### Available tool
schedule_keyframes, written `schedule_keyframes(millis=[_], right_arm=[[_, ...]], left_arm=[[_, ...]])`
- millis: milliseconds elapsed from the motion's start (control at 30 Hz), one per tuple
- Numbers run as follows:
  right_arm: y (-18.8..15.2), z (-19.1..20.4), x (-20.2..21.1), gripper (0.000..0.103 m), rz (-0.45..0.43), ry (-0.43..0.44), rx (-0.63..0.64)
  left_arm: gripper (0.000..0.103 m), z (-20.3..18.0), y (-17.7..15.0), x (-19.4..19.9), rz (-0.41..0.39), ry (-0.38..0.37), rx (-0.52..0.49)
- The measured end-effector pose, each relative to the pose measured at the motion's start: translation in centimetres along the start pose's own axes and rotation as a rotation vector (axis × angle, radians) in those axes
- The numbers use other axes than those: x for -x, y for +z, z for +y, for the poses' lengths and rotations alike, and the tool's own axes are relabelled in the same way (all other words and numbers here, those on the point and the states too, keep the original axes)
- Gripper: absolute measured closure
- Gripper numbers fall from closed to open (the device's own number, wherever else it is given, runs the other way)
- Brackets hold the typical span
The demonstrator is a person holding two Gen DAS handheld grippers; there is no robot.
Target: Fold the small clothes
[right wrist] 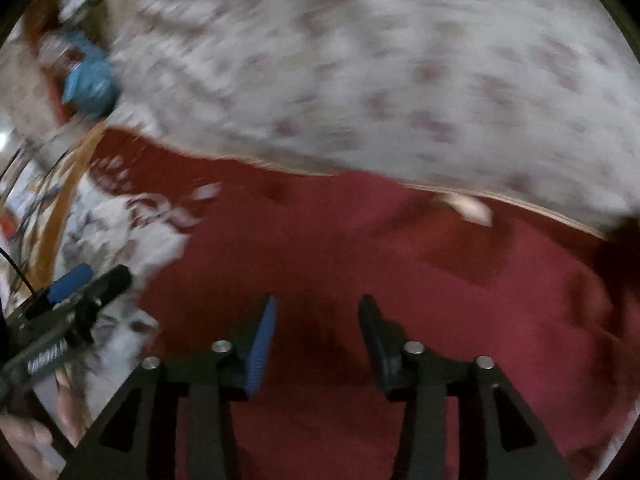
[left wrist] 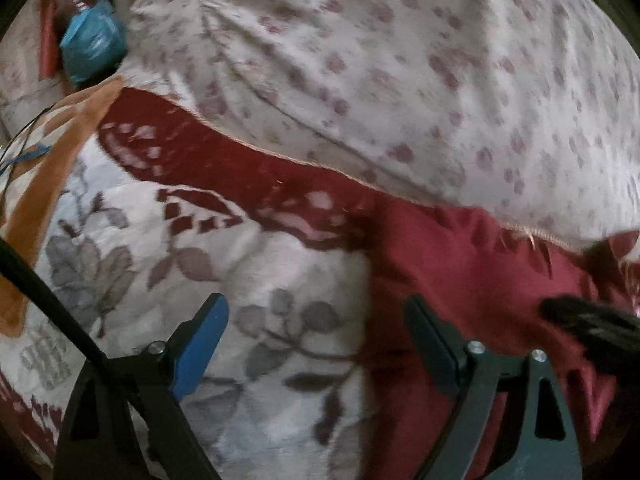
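A dark red garment (right wrist: 400, 264) is shown spread on a bed, over a floral blanket (left wrist: 132, 264) with grey leaves and a red-and-white woven border; its far edge is met by a pale sheet or pillow (left wrist: 400, 60) printed with small dull-red flowers. A light tab (right wrist: 468, 206), probably a label, is seen on the red cloth close to that far edge. The garment is judged to have been laid out flat so that an edge can be taken up and folded over; no fold can be made out yet, though both views are blurred by motion.

The left gripper (left wrist: 316, 344) is held low over the garment's left border, where red cloth meets the blanket. Its blue-padded and black fingers are spread wide, and nothing is held between them. The right gripper (right wrist: 318, 340) is held above the middle of the red cloth, its fingers parted to a lesser degree and likewise holding nothing; whether the tips touch the fabric cannot be told.

A crumpled blue bag (left wrist: 92, 44) is seen at the far left, well apart from the work
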State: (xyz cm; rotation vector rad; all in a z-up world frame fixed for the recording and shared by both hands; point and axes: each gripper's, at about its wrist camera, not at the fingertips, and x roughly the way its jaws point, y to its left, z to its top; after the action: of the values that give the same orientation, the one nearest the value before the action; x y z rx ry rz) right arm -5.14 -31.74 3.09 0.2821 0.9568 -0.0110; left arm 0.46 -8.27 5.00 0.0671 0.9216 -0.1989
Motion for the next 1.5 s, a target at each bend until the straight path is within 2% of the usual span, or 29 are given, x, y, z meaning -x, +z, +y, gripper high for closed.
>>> schedule_keyframes(millis=[100,167,200,267,333,400,433,467,533,700,733,767,800,867,933,967,1100,1133,1167,1233,1300,1367,1500], right_arm=[[-1.6,-5.6,2.4,0.050,-0.011,-0.137,-0.094],[-2.9,-9.0,2.5,0.050,0.019,-0.245,-0.150],[-3.3,-10.1,2.3,0.050,0.034,-0.258,-0.162],[-3.9,-11.3,2.8,0.050,0.010,-0.194,-0.171],[-4.0,-11.2,4.0,0.047,0.016,-0.181,-0.161],[-4.1,-11.4,5.7,0.036,-0.025,-0.165,-0.150],[-4.2,-11.7,6.5,0.029,-0.043,-0.179,-0.150],[-4.4,-12.3,7.4,0.027,-0.059,-0.207,-0.156],[-4.6,-12.7,7.9,0.027,-0.066,-0.232,-0.175],[-5.2,-13.2,8.9,0.027,-0.090,-0.197,-0.219],[-5.3,-12.8,8.9,0.032,-0.091,-0.202,-0.200],[-5.5,-12.4,8.5,0.038,-0.086,-0.206,-0.180],[-5.3,-11.8,7.7,0.040,-0.068,-0.213,-0.146],[-5.5,-11.3,6.2,0.040,-0.036,-0.255,-0.114],[-6.1,-11.4,4.8,0.040,0.006,-0.283,-0.095],[-6.2,-11.4,4.8,0.040,0.001,-0.280,-0.089],[-5.1,-12.9,7.4,0.040,-0.047,-0.213,-0.154],[-4.6,-13.6,8.2,0.038,-0.074,-0.214,-0.177],[-3.8,-14.8,9.2,0.028,-0.114,-0.223,-0.215],[-2.6,-17.0,10.2,0.018,-0.166,-0.255,-0.281],[-0.9,-19.9,10.7,0.018,-0.214,-0.300,-0.362],[0.8,-22.7,9.8,0.018,-0.182,-0.352,-0.422],[3.5,-25.5,6.2,0.018,-0.107,-0.398,-0.401]], left_arm=[[0.014,-1.1,-0.7,-2.3,0.077,0.068,-0.040],[0.012,-1.2,-1.1,-2.9,0.095,0.071,-0.032],[0.012,-1.2,-1.2,-2.9,0.090,0.073,-0.021],[0.012,-1.4,-1.1,-2.5,0.080,0.081,-0.022],[0.012,-1.6,-1.1,-1.6,0.046,0.074,-0.021],[0.012,-1.8,-1.0,-0.5,0.015,0.058,-0.013],[0.012,-2.1,-0.9,0.0,0.006,0.030,-0.010],[0.012,-2.5,-0.9,0.4,0.000,0.005,-0.010],[0.012,-3.4,-1.0,1.0,-0.013,-0.031,-0.023],[0.012,-5.5,-1.3,0.9,-0.021,-0.042,-0.093],[0.012,-5.7,-1.4,0.6,-0.015,-0.029,-0.105],[0.012,-5.9,-1.5,0.2,-0.001,-0.004,-0.117],[0.012,-6.0,-1.6,-0.7,0.033,0.042,-0.133],[0.012,-5.7,-2.0,-2.0,0.097,0.082,-0.130],[0.012,-4.8,-2.1,-2.3,0.115,0.041,-0.078],[0.012,-4.5,-2.0,-2.2,0.121,0.024,-0.053],[0.012,-4.4,-2.0,-1.5,0.109,0.015,-0.047],[0.012,-4.5,-2.0,-1.3,0.105,0.013,-0.046],[0.012,-4.5,-2.0,-1.1,0.103,0.005,-0.045],[0.012,-4.6,-2.0,-0.5,0.094,-0.011,-0.041],[0.012,-4.6,-1.9,-0.1,0.078,-0.013,-0.043],[0.012,-4.7,-1.6,0.0,0.067,-0.010,-0.045],[0.012,-4.9,-1.3,-0.5,0.070,-0.011,-0.055]])
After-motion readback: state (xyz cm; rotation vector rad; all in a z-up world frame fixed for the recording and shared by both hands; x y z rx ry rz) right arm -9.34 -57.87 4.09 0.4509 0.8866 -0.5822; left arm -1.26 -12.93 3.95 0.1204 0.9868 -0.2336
